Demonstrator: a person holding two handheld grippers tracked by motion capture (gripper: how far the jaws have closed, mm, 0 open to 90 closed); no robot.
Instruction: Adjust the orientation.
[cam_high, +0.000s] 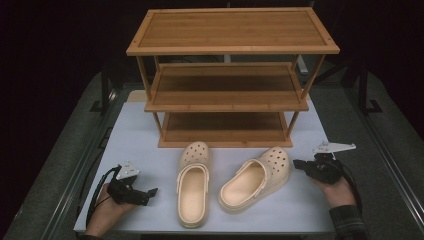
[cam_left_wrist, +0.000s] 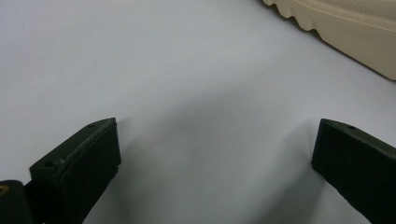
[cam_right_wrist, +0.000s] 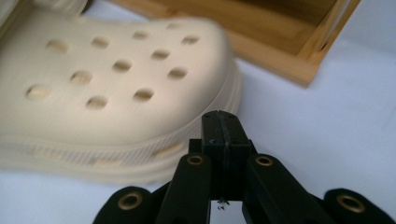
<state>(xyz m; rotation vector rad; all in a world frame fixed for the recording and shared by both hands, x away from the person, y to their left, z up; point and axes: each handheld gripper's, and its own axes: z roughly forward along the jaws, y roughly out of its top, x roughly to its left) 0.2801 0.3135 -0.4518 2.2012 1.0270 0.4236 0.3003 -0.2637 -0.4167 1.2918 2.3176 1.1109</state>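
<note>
- High view: a three-tier wooden rack (cam_high: 227, 75) stands at the far side of the white worktop (cam_high: 140, 135). Two cream clogs lie in front of it, side by side, toes toward the rack.
- High view: the left clog (cam_high: 193, 182) lies straight. The right clog (cam_high: 257, 177) is angled, with its toe turned toward the right gripper (cam_high: 301, 163).
- High view: the left gripper (cam_high: 150, 191) sits at the near left of the worktop, held in a hand (cam_high: 107, 210), its jaws pointing at the left clog and well apart from it.
- High view: the right gripper is held in the right hand (cam_high: 340, 192). Its tip lies just beside the toe of the right clog; contact cannot be determined from this view.
- Left gripper view (cam_left_wrist: 215, 154): the jaws stand wide apart with bare worktop (cam_left_wrist: 163, 70) between them. A ridged cream sole edge of the left clog (cam_left_wrist: 355, 28) crosses the upper right corner, clear of both jaws. The high view does not resolve this jaw gap.
- Right gripper view (cam_right_wrist: 224, 133): the jaws are pressed together with nothing between them. The perforated toe of the right clog (cam_right_wrist: 116, 93) lies to the left of the tip and just ahead of it, its sole rim close to the jaws. No contact is visible.
- Right gripper view: a corner of the rack's lowest tier (cam_right_wrist: 280, 51) lies behind the toe.
</note>
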